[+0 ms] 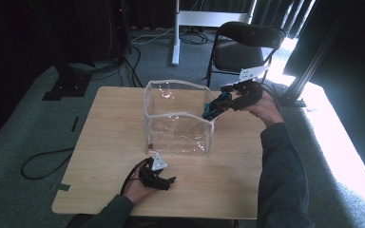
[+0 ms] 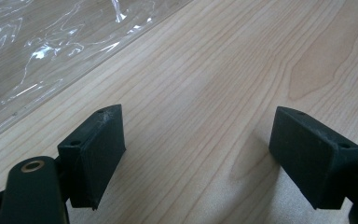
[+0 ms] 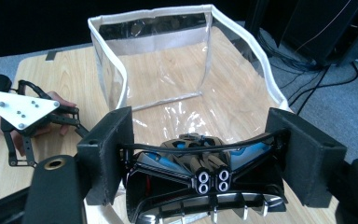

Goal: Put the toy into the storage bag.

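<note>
A black-and-blue bike helmet is clamped between the jaws of the right gripper, held over the right rim of the clear plastic bin, arm raised and reaching in. Its lower edge is cut off. In front of the bin, the left gripper rests low on the table, jaws spread, grasping nothing.

Black-and-blue ribbed plastic object cut off by right gripper view's bottom edge, identity unclear; clear plastic white-rimmed open box cropped at left gripper view's top-left corner; black folding chair legs hidden behind the wooden table's far edge.
</note>
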The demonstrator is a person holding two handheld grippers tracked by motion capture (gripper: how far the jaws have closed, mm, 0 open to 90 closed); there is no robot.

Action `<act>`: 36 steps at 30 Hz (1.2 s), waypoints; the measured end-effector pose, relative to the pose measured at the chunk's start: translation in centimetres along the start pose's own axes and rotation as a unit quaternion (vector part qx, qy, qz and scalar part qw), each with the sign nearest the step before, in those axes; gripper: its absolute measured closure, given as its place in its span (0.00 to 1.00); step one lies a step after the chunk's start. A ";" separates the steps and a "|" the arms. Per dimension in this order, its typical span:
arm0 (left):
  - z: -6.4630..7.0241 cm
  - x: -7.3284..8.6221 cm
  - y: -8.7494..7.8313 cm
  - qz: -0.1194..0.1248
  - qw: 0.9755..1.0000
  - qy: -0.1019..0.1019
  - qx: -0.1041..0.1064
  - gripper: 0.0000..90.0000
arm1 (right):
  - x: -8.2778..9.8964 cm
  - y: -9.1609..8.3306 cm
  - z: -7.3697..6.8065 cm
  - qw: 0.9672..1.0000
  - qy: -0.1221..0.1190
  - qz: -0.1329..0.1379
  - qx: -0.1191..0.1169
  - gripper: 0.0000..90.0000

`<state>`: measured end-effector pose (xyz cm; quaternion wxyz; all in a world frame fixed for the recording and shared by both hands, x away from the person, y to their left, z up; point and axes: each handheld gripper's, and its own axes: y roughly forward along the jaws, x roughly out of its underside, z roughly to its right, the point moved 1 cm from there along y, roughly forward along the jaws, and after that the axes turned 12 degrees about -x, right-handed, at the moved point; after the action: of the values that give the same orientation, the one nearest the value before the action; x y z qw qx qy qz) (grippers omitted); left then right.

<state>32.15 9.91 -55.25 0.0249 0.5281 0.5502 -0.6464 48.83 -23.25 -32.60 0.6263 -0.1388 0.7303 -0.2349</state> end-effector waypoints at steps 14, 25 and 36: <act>0.1 -0.1 0.1 0.001 1.000 -0.003 0.001 0.21 | 1.4 2.6 0.8 1.000 0.011 -0.022 -0.014 0.28; 0.1 -0.1 0.1 0.000 1.000 -0.002 0.000 0.21 | 2.2 3.7 1.6 0.999 0.020 -0.033 -0.016 0.28; 0.1 -0.1 0.1 0.000 1.000 -0.002 0.001 0.21 | 3.0 3.7 1.8 0.999 0.027 -0.025 -0.014 0.28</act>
<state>32.15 9.79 -55.26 0.0254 0.5269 0.5499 -0.6476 50.38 -21.94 -37.25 0.5981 -0.1593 0.7467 -0.2435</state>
